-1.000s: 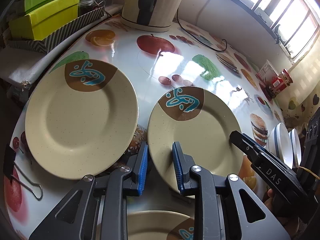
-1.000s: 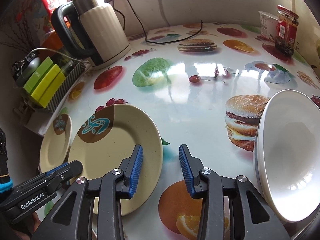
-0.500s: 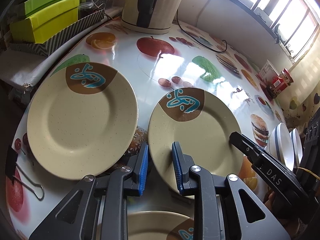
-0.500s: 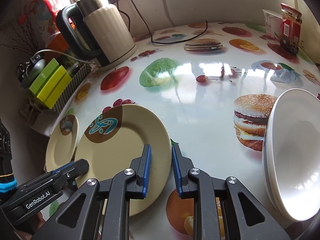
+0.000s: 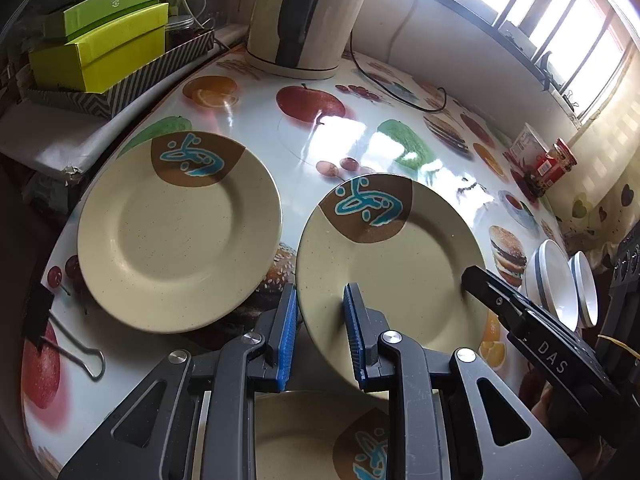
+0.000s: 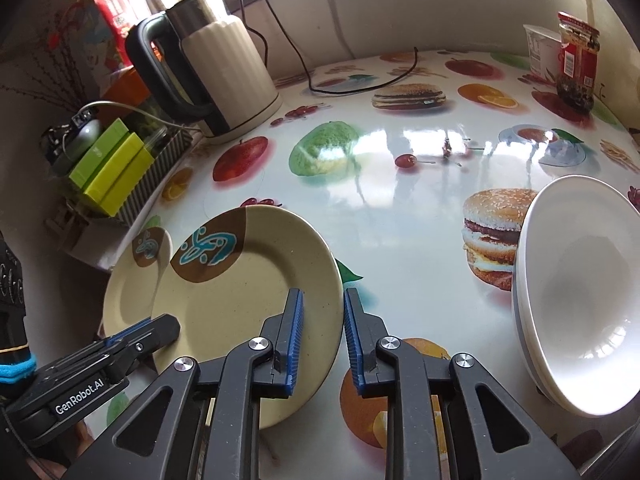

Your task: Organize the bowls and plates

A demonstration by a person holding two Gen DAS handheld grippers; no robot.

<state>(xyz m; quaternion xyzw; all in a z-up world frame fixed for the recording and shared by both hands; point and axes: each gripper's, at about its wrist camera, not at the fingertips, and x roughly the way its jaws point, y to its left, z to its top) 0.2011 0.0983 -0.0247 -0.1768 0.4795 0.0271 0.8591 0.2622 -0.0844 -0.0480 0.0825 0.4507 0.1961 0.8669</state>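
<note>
A cream plate [image 5: 392, 272] with a brown patch and blue motif is held between both grippers. My left gripper [image 5: 320, 332] is shut on its near left rim. My right gripper [image 6: 320, 332] is shut on the opposite rim of this same plate [image 6: 240, 292] and shows in the left wrist view as a black finger [image 5: 484, 284]. A second matching plate [image 5: 176, 232] lies flat to the left. A third plate [image 5: 304, 436] sits under my left gripper, mostly hidden. White bowls [image 6: 580, 300] stand stacked at the right.
A cream kettle [image 6: 216, 76] with its cable stands at the back. Green boxes [image 5: 104, 52] fill a striped tray beyond the table's left edge. A binder clip [image 5: 60, 336] lies near the left plate. A red jar [image 6: 576, 64] and a tub stand far right.
The right gripper's jaws have narrowed from wide apart to a grip on the plate's rim. The left gripper and the plates have hardly moved.
</note>
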